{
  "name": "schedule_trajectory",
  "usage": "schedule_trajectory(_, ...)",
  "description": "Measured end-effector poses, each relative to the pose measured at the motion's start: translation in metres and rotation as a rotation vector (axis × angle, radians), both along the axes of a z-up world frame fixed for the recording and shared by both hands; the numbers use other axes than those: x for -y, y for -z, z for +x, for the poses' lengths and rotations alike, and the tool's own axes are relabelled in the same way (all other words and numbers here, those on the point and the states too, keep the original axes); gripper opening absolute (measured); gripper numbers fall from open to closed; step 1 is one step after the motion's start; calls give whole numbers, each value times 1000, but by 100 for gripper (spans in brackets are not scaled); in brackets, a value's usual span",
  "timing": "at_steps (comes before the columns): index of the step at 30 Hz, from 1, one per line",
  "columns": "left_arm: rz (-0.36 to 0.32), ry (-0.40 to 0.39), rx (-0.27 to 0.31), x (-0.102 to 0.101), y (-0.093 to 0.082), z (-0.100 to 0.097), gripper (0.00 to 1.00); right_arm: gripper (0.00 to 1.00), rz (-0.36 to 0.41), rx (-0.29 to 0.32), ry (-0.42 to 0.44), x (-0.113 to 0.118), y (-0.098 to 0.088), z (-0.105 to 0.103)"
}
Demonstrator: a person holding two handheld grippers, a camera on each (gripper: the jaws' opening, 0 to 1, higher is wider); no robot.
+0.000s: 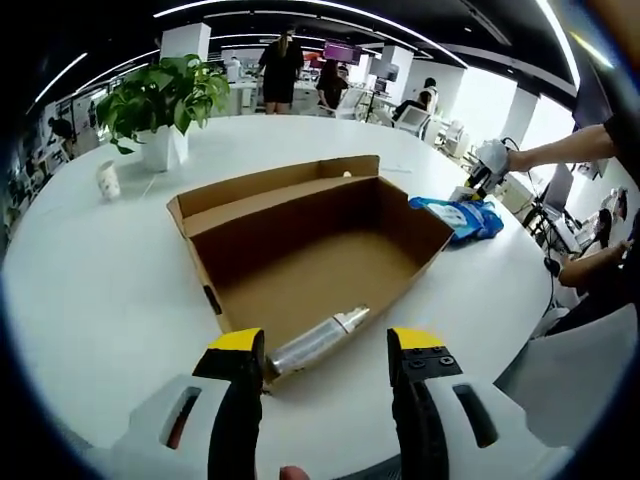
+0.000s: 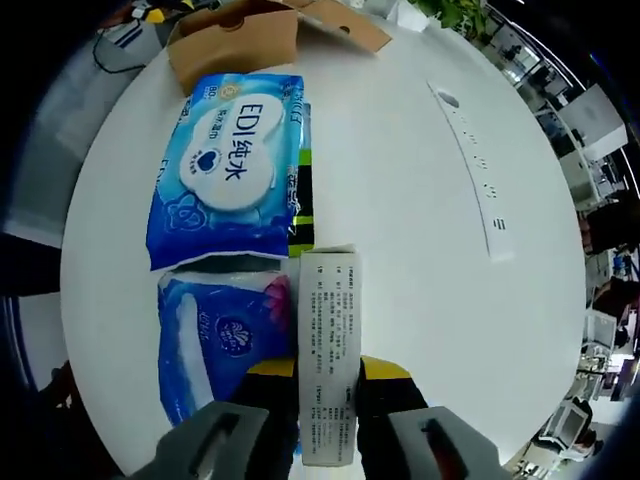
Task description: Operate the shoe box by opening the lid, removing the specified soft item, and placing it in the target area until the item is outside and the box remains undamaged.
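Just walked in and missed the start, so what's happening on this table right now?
A person is working with two hand-held grippers at a round white table. The left hand-held gripper sits open at the near edge of an opened brown cardboard shoe box, where a clear, silvery bottle lies inside. The right hand-held gripper is shut on a narrow white printed carton, beside blue soft wipe packs already lying on the table.

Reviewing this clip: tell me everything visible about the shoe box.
The shoe box is brown corrugated cardboard, open, with its lid folded back flat on the white round table. It looks undamaged. Inside, near the front wall, lies a silvery bottle on its side. The left tongs hover open just before that wall. Blue packets lie beside the box, on the table.
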State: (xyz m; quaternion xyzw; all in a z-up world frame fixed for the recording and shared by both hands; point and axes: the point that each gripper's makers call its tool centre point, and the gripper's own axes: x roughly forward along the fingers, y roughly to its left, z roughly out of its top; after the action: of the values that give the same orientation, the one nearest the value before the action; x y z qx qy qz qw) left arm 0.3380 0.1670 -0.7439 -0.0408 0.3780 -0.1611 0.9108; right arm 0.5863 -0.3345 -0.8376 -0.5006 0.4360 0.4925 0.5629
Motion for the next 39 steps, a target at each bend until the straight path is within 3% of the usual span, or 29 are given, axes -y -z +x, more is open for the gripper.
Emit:
schedule_trajectory(12, -2, 1, -6, -1, 2, -1, 51, 18, -17, -36, -40, -1, 1, 0)
schedule_trajectory(20, -10, 8, 2, 0, 0, -1, 51, 22, -21, 1, -45, 0, -2, 3)
schedule_trajectory(34, -27, 29, 21, 6, -4, 2, 51, 23, -3, 40, 15, 7, -32, 1)
schedule_trajectory(39, -34, 38, 29, 9, -6, 3, 51, 23, 15, 83, 61, 9, -48, 0)
